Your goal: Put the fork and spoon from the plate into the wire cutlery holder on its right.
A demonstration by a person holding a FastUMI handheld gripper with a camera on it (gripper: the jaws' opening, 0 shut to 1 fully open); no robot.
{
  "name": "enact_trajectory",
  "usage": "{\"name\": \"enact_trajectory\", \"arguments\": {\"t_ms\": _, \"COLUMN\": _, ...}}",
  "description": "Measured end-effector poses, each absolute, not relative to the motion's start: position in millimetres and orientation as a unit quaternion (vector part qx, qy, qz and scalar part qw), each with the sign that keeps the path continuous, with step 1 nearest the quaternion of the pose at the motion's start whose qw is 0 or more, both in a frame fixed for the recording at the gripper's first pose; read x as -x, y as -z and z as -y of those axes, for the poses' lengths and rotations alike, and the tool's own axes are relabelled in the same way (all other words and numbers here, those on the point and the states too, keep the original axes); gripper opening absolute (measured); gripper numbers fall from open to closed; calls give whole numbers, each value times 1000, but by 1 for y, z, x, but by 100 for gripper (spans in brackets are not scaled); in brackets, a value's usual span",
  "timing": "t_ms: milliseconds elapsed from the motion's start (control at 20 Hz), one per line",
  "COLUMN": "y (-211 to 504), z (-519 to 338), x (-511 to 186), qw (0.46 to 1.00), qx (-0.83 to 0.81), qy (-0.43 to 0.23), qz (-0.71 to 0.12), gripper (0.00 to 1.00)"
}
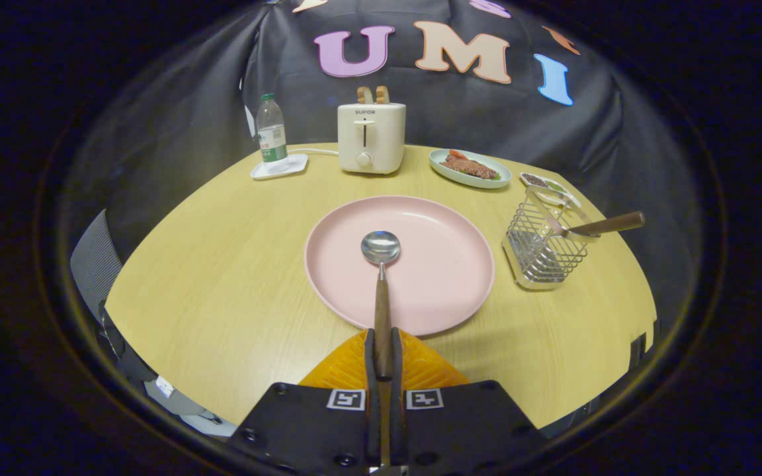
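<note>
1. The desk is round, pale yellow wood, with a black cloth wall behind it.
2. The claw is squeezed tight on the brown handle of the spoon, whose shiny bowl sits over the pink plate just ahead.
3. The wire cutlery holder stands ahead to the right, with the fork leaning in it.
4. Far beyond the claw stands a cream toaster that says "SUPOR".
5. A water bottle stands left of the toaster; its label is too small to read.

Wooden table against black cloth wall
</note>
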State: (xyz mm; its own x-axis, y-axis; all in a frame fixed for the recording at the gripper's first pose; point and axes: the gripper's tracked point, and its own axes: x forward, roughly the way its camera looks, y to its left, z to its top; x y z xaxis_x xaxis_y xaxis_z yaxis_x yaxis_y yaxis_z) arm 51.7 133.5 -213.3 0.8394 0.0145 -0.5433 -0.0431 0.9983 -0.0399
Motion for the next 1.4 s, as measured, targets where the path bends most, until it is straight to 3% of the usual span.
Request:
{"name": "enact_trajectory", "arguments": {"t_ms": 550, "y": 157, "z": -116, "x": -41, "qw": 962, "qx": -11, "qy": -40, "qz": -270, "gripper": 8}}
{"name": "enact_trajectory", "arguments": {"t_ms": 1100, "y": 74, "z": -26, "x": -51, "qw": 966, "qx": -23, "qy": -19, "qz": -257, "gripper": 8}}
{"name": "enact_trajectory", "arguments": {"t_ms": 1400, "y": 54, "z": 20, "x": -51, "qw": 955, "qx": -25, "qy": -21, "qz": -294, "gripper": 8}}
